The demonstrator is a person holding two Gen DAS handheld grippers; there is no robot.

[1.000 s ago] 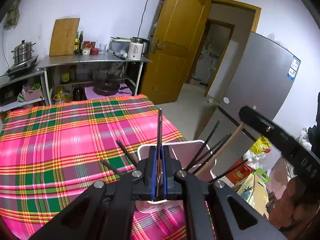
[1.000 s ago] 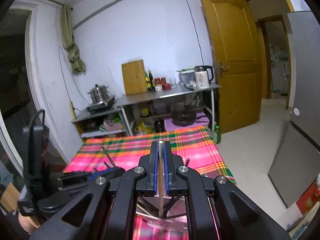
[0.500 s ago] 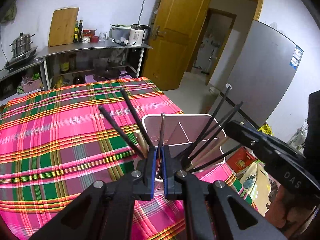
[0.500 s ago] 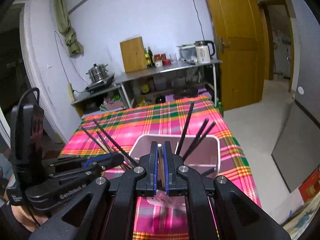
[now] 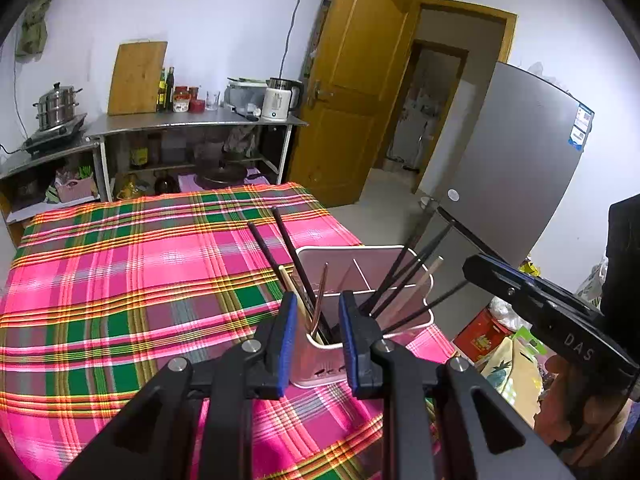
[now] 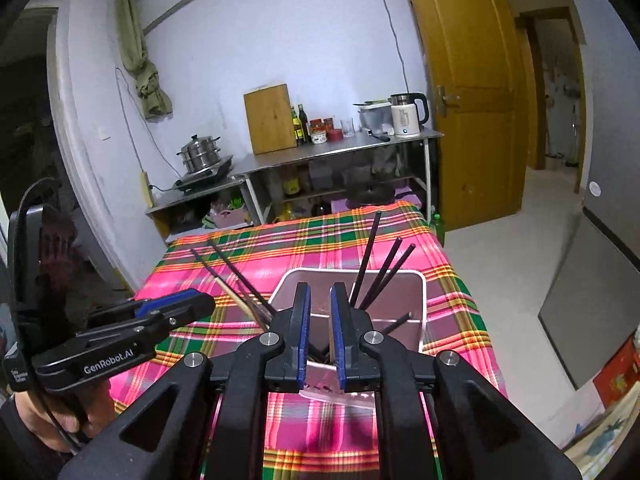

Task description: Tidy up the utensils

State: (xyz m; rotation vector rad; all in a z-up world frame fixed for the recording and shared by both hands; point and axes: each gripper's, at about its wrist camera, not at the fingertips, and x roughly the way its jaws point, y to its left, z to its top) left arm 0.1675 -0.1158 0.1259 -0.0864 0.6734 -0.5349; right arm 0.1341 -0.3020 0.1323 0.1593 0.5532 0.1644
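Note:
A white divided utensil holder [image 5: 400, 256] stands on the plaid tablecloth [image 5: 140, 272] near its right edge; it also shows in the right wrist view [image 6: 416, 280]. Black chopsticks [image 5: 288, 248] and a copper-coloured chopstick [image 5: 320, 300] lean in its left compartment. More black chopsticks [image 6: 384, 268] and a wooden one [image 5: 420, 280] lean in the right one. My left gripper [image 5: 318, 312] is open and empty just above the holder's near rim. My right gripper [image 6: 319, 304] is open and empty over the holder too.
A steel shelf [image 5: 192, 124] with a kettle [image 5: 280, 98], bottles and a cutting board stands behind the table. A wooden door [image 5: 352, 92] and a grey fridge [image 5: 512, 184] are to the right. Bags [image 5: 508, 364] lie on the floor by the table.
Both grippers were shut on a chopstick each; both lowered over the holder, then opened, and the chopsticks now stand in it.

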